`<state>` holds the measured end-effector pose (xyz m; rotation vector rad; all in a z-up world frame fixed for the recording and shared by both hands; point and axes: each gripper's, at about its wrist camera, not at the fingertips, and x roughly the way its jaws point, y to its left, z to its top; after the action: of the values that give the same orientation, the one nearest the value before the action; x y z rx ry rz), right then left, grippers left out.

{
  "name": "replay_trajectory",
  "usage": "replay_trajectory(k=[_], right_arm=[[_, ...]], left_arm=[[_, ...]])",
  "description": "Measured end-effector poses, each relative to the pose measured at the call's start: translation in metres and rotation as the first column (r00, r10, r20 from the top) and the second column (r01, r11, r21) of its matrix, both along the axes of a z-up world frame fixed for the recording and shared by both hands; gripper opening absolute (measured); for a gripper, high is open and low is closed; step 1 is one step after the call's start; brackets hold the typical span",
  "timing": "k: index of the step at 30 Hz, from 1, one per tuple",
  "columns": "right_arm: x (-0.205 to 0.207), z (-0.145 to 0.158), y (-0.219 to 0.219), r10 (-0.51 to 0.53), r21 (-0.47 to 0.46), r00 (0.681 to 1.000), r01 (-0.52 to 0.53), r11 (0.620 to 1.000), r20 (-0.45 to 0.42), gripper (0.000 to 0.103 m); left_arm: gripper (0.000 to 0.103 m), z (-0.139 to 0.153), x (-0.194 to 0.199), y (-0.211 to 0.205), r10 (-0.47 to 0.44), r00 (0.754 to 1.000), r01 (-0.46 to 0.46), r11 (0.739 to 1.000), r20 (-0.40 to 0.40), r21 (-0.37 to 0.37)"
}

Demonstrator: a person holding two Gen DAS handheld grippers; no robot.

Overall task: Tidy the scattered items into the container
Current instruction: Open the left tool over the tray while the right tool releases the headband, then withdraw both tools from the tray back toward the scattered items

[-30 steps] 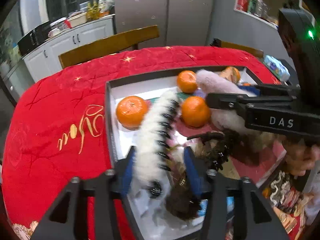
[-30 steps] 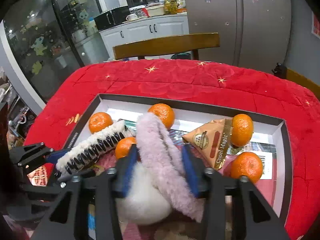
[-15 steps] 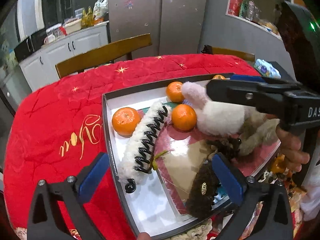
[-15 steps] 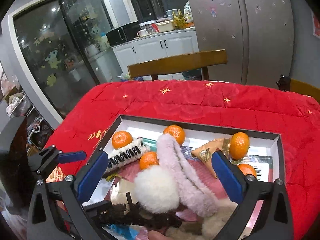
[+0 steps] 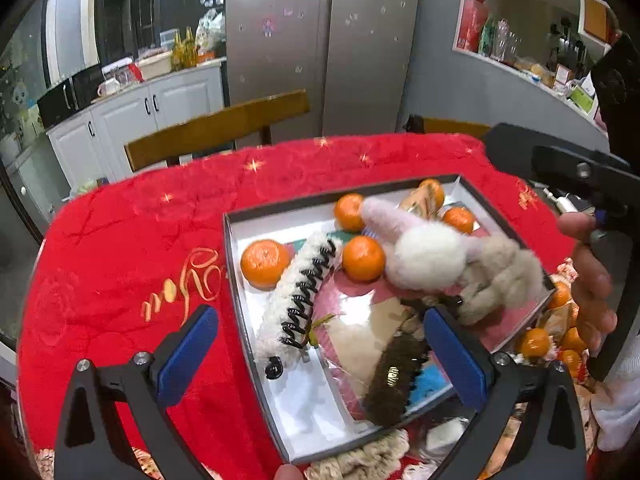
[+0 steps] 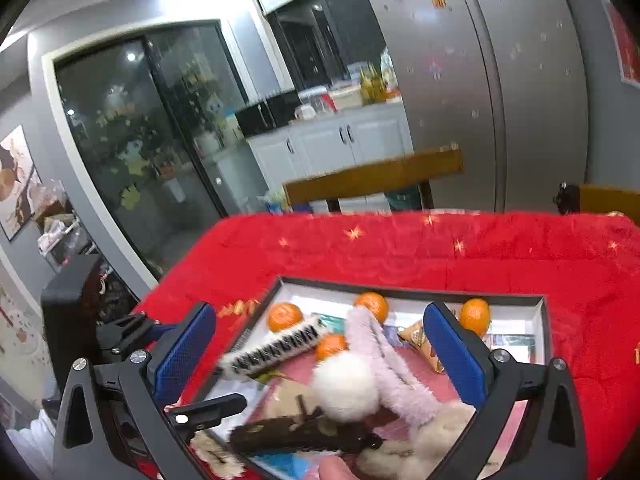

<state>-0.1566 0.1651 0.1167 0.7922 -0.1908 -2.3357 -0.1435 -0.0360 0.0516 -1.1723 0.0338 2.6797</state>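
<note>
Red tablecloth (image 5: 120, 264), gold script lettering (image 5: 180, 288)

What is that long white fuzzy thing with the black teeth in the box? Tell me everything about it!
It looks like a hair claw clip covered in white fluffy fur, with a row of curved black teeth along one side and a round black knob at its near end. It lies flat and slanted inside the box, near the left wall. Its far end sits between two oranges, seemingly touching them. No gripper holds it.
</note>
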Motion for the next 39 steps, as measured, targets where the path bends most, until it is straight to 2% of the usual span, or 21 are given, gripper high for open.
replay_trajectory(k=[3,5,7,9,13,18,22,30,36,39], right_arm=[[0.010,0.015,0.011,0.034,-0.098,0.999,-0.031,0.995,0.025,0.103],[0.023,0.027,0.020,0.027,-0.134,1.000,-0.029,0.991,-0.017,0.103],[0.037,0.039,0.024,0.055,-0.114,0.996,-0.064,0.991,-0.077,0.103],[0.050,0.047,0.026,0.071,-0.081,0.992,-0.080,0.994,-0.101,0.103],[0.084,0.060,0.034,0.027,-0.033,0.988,-0.032,0.999,-0.152,0.103],[0.123,0.068,0.054,-0.078,-0.022,0.978,0.076,0.997,-0.191,0.103],[0.153,0.069,0.069,-0.144,-0.001,0.959,0.148,0.989,-0.244,0.103],[0.204,0.047,0.084,-0.236,0.053,0.928,0.261,0.964,-0.288,0.103],[0.241,0.015,0.092,-0.307,0.079,0.893,0.351,0.933,-0.330,0.103],[0.250,-0.005,0.097,-0.347,0.061,0.886,0.382,0.922,-0.306,0.103]], left_arm=[[0.103,0.020,0.012,-0.004,0.013,0.999,-0.012,1.000,-0.038,0.021],[0.103,0.035,0.025,-0.008,0.023,0.997,-0.021,0.999,-0.070,0.028],[0.103,0.049,0.039,-0.012,0.034,0.994,-0.032,0.999,-0.101,0.027],[0.103,0.060,0.053,-0.013,0.041,0.991,-0.039,0.999,-0.124,0.019],[0.103,0.081,0.085,-0.012,0.034,0.985,-0.034,0.999,-0.169,0.005],[0.103,0.100,0.121,-0.007,0.018,0.978,-0.017,1.000,-0.207,0.006],[0.103,0.109,0.149,-0.002,0.003,0.969,-0.004,1.000,-0.248,-0.002],[0.103,0.098,0.186,0.002,-0.022,0.969,0.018,1.000,-0.246,-0.018],[0.103,0.065,0.200,-0.005,-0.022,0.979,0.024,1.000,-0.204,0.005],[0.103,0.042,0.207,-0.006,-0.029,0.983,0.028,1.000,-0.179,-0.010]])
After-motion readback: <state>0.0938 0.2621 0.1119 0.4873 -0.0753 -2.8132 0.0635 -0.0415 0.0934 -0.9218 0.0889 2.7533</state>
